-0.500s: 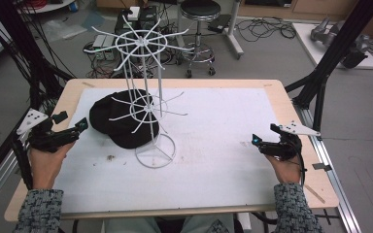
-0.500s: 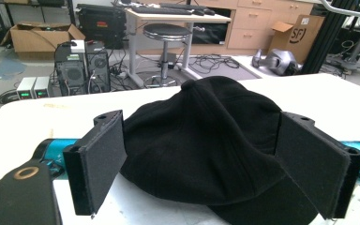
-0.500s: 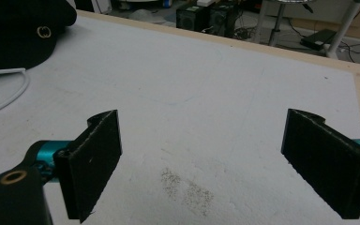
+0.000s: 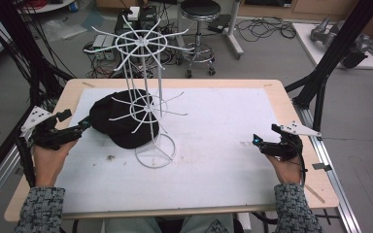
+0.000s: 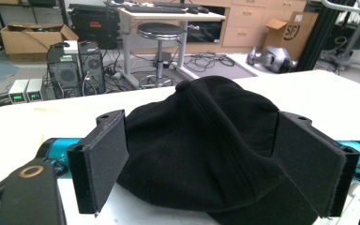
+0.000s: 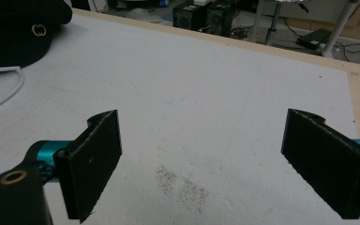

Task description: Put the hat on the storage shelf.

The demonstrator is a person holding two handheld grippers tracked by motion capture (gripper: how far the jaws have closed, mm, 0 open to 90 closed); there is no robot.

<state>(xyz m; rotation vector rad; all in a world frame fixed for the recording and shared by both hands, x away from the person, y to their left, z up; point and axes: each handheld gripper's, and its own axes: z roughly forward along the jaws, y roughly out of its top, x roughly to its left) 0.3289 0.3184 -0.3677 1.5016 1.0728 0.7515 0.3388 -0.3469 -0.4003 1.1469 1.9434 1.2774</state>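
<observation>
Fingers of the left gripper (image 5: 206,164) are spread apart, with the black fabric cap (image 5: 206,140) seen between them, ungripped. Fingers of the right gripper (image 6: 211,159) are likewise held apart over bare white counter (image 6: 206,93).

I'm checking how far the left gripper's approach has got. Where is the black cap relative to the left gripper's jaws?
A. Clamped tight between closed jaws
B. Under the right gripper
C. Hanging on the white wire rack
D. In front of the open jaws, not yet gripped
D: in the left gripper view the left gripper has its jaws spread wide either side of the black cap, which lies on the table, pads not pressing it.
</observation>
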